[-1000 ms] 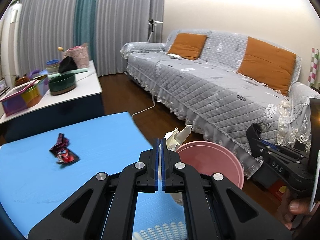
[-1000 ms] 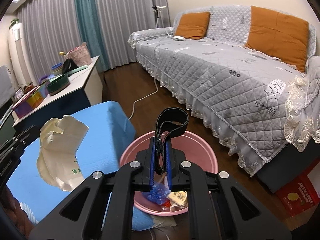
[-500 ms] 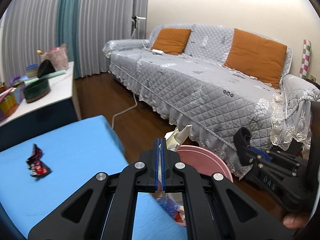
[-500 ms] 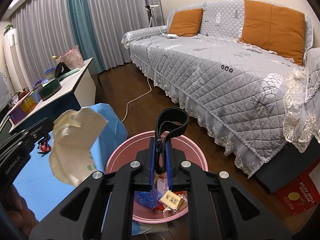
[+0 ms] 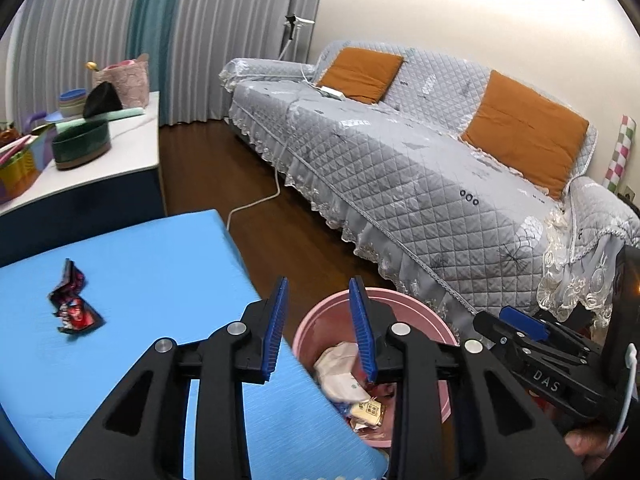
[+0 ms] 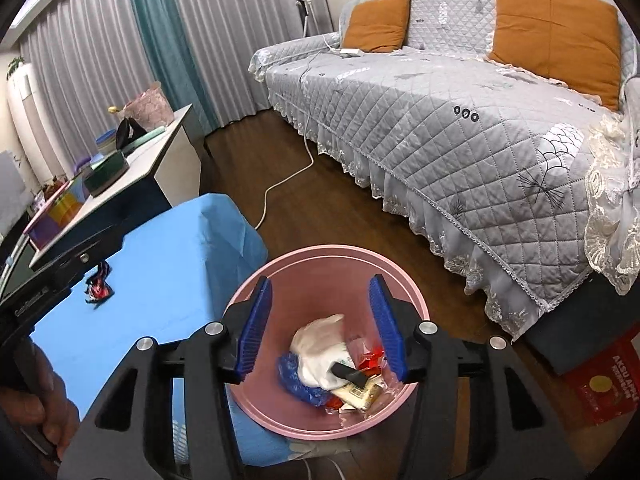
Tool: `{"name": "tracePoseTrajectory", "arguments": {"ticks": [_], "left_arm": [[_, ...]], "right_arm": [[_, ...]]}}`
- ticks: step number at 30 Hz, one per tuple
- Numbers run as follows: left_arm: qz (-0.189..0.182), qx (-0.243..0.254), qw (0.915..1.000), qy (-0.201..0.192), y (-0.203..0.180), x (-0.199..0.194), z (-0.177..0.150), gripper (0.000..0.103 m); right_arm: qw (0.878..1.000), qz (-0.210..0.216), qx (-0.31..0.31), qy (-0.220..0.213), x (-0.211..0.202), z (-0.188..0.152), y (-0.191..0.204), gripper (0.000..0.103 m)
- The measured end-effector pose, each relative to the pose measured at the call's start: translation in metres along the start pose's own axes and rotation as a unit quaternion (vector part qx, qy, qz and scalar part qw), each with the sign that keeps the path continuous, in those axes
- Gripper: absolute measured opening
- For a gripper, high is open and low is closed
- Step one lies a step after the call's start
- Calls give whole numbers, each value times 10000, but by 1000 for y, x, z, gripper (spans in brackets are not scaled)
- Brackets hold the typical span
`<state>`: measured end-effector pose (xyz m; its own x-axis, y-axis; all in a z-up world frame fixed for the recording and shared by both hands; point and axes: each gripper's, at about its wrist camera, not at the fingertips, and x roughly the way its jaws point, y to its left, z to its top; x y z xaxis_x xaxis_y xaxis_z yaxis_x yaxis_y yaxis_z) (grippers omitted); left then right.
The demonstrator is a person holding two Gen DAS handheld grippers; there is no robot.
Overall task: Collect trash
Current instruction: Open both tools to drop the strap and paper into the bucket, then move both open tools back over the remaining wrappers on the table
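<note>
Right wrist view takes in a long grey quilted sofa (image 6: 460, 120) with orange cushions (image 6: 556, 28) along the far wall, dark wood floor in front of it, and grey and teal curtains (image 6: 120, 52) behind. Nearer lies the table (image 6: 160, 280) under a blue cover, and beyond it a white cabinet (image 6: 160, 160) carrying bowls and boxes. Just beside the table's right corner stands a pink bin (image 6: 332, 252) on the floor. Inside it rest a crumpled white paper bag (image 6: 320, 344), a blue wrapper (image 6: 296, 380), a black strap (image 6: 350, 372) lying across the bag, and small red and cream packets.

The right hand-held gripper (image 6: 320, 328) hangs over the bin with its blue pads apart and opening, nothing between them. The left hand-held gripper (image 5: 320, 328) sits above the table corner and bin rim, its jaws likewise parting and empty.

On the table, well apart from the bin, a crumpled red and black wrapper (image 5: 72, 308) still lies uncollected. A white cable (image 6: 288, 180) trails across the floor from the sofa.
</note>
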<state>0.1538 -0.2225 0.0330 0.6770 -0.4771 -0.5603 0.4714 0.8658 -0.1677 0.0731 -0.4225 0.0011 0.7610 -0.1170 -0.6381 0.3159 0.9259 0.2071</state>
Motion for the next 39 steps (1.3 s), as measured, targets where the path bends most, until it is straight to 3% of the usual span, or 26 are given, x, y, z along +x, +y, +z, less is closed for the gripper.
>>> {"name": "tracePoseTrajectory", "arguments": {"ticks": [8, 17, 23, 35, 39], "left_arm": [[494, 297, 9979, -292, 32, -50, 9, 40], [1268, 474, 9879, -752, 128, -107, 31, 40], [1696, 444, 9816, -758, 195, -114, 40, 40], [1687, -364, 9844, -337, 309, -88, 20, 40], [1757, -518, 9825, -333, 324, -85, 16, 40]], "right_arm": [[9992, 175, -123, -341, -20, 1, 31, 51], [9943, 503, -316, -881, -42, -3, 86, 50], [9899, 800, -557, -1026, -47, -8, 131, 50], [9791, 1596, -1147, -519, -4, -16, 245, 52], [9744, 1816, -1284, -335, 29, -20, 279, 63]]}}
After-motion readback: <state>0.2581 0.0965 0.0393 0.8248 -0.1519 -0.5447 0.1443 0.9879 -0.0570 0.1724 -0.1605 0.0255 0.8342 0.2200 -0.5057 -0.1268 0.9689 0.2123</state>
